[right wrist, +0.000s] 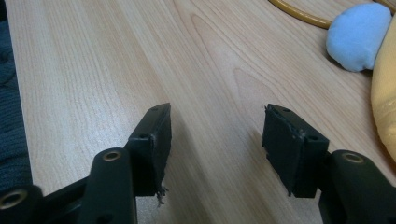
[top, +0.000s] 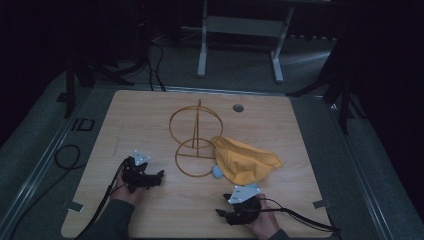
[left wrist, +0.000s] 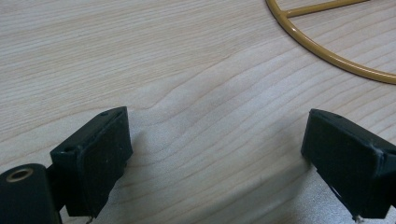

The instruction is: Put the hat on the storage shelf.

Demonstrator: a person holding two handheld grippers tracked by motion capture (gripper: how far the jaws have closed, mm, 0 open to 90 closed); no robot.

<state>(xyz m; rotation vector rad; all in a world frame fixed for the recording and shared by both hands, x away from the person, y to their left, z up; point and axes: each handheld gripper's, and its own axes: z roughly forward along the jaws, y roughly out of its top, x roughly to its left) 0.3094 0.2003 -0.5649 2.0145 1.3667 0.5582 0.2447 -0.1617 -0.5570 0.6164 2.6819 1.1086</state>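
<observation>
Gold wire frames the middle of the wooden table (top: 150,210): a stand (top: 196,131) of two rings on an upright rod, one ring flat on the wood, the other raised. A yellow cloth (top: 246,160) lies draped against it, with a small pale blue soft piece (top: 218,172) peeking out at the cloth's near edge.

Both tools are idle on the near side. The left gripper (top: 159,174) rests low over the wood with its jaws spread wide and nothing between them; the flat ring's rim sits just ahead of it and off to its right. The right gripper (top: 221,214) is likewise parted and empty, aimed across bare wood, with the blue piece and the cloth ahead of it to its right.

The cloth looks like the thing to be handled, probably gathered and hung or settled on the stand. To do that well, I'd say the right gripper should turn toward the cloth and take a fold at its near edge, pinching fabric alone and not the blue piece. The left gripper, close to the ring, could steady the light wire so it doesn't slide or tip when the cloth is pulled.
</observation>
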